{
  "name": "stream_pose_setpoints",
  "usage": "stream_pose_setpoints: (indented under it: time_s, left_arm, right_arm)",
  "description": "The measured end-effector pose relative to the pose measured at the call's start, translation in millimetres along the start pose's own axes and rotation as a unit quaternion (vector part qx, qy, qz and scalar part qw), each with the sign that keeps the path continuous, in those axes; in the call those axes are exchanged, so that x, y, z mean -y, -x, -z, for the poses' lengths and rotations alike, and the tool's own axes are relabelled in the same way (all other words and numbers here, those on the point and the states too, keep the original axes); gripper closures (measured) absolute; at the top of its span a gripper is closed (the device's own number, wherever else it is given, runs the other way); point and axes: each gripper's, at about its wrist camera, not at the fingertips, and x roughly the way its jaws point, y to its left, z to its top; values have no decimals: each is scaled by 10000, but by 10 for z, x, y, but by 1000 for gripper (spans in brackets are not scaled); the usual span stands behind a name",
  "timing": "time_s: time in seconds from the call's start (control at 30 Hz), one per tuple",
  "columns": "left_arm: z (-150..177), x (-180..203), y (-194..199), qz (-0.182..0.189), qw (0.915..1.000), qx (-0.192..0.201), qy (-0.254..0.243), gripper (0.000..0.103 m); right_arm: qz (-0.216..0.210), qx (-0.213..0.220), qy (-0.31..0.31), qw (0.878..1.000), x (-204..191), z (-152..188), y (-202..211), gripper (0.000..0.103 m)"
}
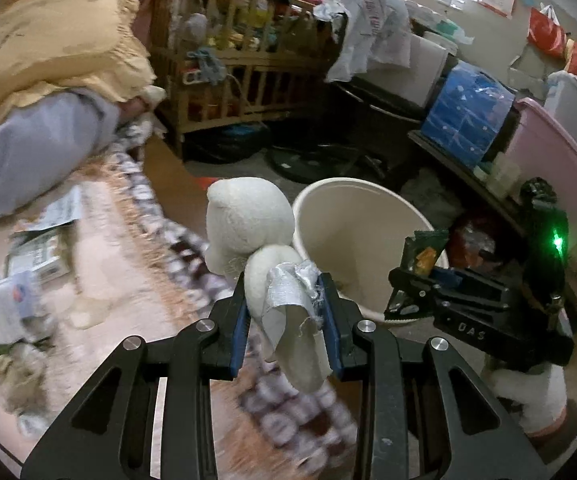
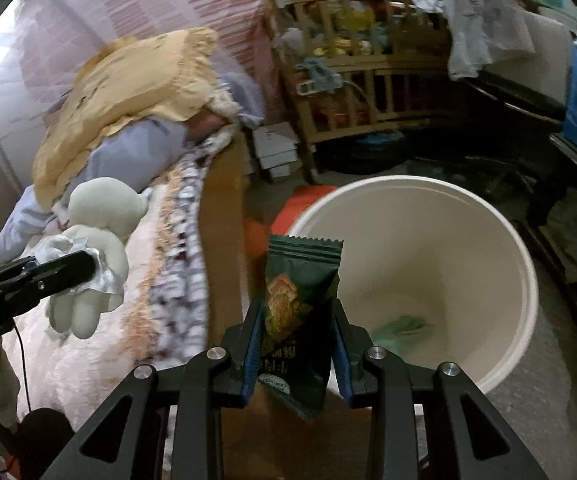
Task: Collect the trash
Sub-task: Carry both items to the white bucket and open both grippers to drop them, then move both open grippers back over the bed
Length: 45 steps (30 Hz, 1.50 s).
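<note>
Both tilt downward — left gripper [image 1: 284, 312] clenches a white glove [image 1: 248, 220], right gripper [image 2: 294, 344] a green wrapper [image 2: 300, 292].

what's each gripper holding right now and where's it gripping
Left gripper: white plush toy, pinched with silver wrapper at a limb. Right gripper: green snack packet, clamped by its lower half.

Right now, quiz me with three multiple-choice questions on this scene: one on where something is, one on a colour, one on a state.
1. Where is the bucket?
A. on the bed
B. on the floor beside the bed
C. inside the crib

2. What colour is the packet in the right gripper?
A. dark green
B. red
C. white

3. What is the left gripper doing?
A. open, empty
B. shut on a book
C. shut on a plush toy

Answers: 1 B, it stands on the floor by the bed's edge. 2 A, green wrapper with a biscuit picture. 3 C, the jaws pinch the toy.
</note>
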Motion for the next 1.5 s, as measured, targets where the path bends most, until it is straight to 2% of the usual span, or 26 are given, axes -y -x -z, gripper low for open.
stream_pose_setpoints:
  time_s: [0.27,0.7,0.77,0.83,0.87,0.9,0.93,0.97,1.0,1.23,1.5]
  left_arm:
    - [-162,312,-431,204,9997,-122,-114,74]
    - [-275,481,-904,308,9993,-182,-125,73]
    - [-272,485,-954,364,9991,-174,-99,73]
    - [-272,488,-1006,464,9987,-189,-51,71]
    - [-268,482,-1026,509,9985,-212,-37,66]
    - [-263,485,-1042,538,9983,-237,-32,62]
    - [-257,482,-1049,545,9982,-247,-37,59]
    - [-250,476,-1046,533,9983,-242,-38,52]
    - [-244,470,-1035,526,9983,-232,-34,49]
    - [-188,334,-846,332,9992,-220,57,49]
    - [-58,81,-536,-207,9996,-165,119,49]
  right_arm:
    - [211,-56,-376,9991,461,-21,-93,73]
    - [405,-53,-585,9975,736,-48,-271,73]
    - [439,-27,-607,9972,753,-42,-281,69]
    - [508,28,-641,9966,772,-39,-280,56]
    - [552,62,-654,9963,783,-41,-280,53]
    - [595,80,-678,9959,796,-41,-275,46]
    - [611,90,-706,9956,809,-41,-272,40]
    - [613,103,-734,9954,823,-34,-265,39]
    - [600,108,-760,9952,834,-30,-264,39]
    - [446,-20,-651,9969,731,-3,-313,39]
    - [299,-24,-384,9988,413,24,-285,39]
